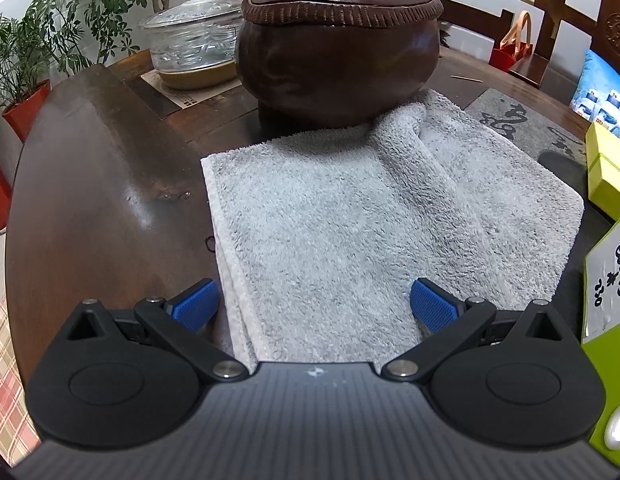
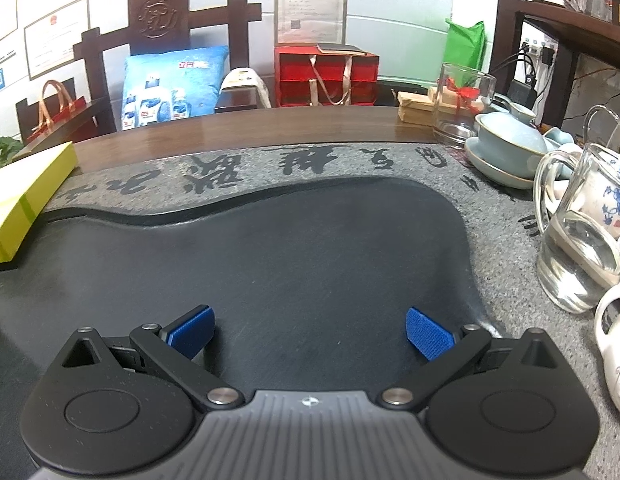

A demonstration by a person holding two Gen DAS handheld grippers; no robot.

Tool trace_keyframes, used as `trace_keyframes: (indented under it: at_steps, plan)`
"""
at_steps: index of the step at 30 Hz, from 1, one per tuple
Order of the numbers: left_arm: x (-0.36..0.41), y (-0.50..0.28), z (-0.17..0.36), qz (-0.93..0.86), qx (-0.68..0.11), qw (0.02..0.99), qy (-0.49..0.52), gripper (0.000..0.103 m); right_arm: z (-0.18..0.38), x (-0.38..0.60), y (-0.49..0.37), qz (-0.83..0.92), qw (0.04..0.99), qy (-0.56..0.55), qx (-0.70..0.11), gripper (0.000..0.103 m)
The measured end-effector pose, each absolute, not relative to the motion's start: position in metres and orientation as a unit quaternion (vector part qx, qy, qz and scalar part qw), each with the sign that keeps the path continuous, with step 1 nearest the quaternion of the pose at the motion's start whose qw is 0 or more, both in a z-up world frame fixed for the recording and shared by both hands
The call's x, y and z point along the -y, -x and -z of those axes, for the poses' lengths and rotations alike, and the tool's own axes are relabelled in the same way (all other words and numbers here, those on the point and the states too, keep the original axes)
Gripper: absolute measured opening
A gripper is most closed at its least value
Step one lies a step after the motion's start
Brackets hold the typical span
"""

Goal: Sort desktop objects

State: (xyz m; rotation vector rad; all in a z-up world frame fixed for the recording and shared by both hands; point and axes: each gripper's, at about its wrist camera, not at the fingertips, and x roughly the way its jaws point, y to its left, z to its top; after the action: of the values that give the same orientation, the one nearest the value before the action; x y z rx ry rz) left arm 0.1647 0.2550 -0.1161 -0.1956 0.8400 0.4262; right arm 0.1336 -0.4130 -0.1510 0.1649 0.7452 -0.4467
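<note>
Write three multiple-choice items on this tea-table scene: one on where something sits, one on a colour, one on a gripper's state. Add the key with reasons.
1. Where does the grey towel lie?
A. In front of the brown lidded pot, its far edge at the pot's base
B. Inside the glass bowl
C. Draped over the chair

2. What colour is the flat box at the left edge of the stone tea tray?
A. Red
B. Yellow-green
C. White

3. How is the right gripper?
A. Shut on a cup
B. Shut on the towel
C. Open, holding nothing

Key: 1 A, the towel runs up to the pot's foot. 2 B, its lid is lime yellow. 3 C, its blue pads stand apart over bare tray.
</note>
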Motion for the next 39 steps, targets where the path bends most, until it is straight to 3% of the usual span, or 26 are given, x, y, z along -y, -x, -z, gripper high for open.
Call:
trace_keyframes:
  at_steps: [16, 39]
  plan:
    - [-0.238, -0.141, 0.09, -0.183, -0.392, 0.897, 0.091, 0.103, 0.131, 0.378, -0.12, 0.131, 0.908, -0.07, -0.391, 0.103]
    - [-0.185, -0.107, 0.047, -0.101, -0.377, 0.917, 0.08, 0.103, 0.08, 0.312, -0.102, 0.03, 0.931, 0.003, -0.363, 0.103]
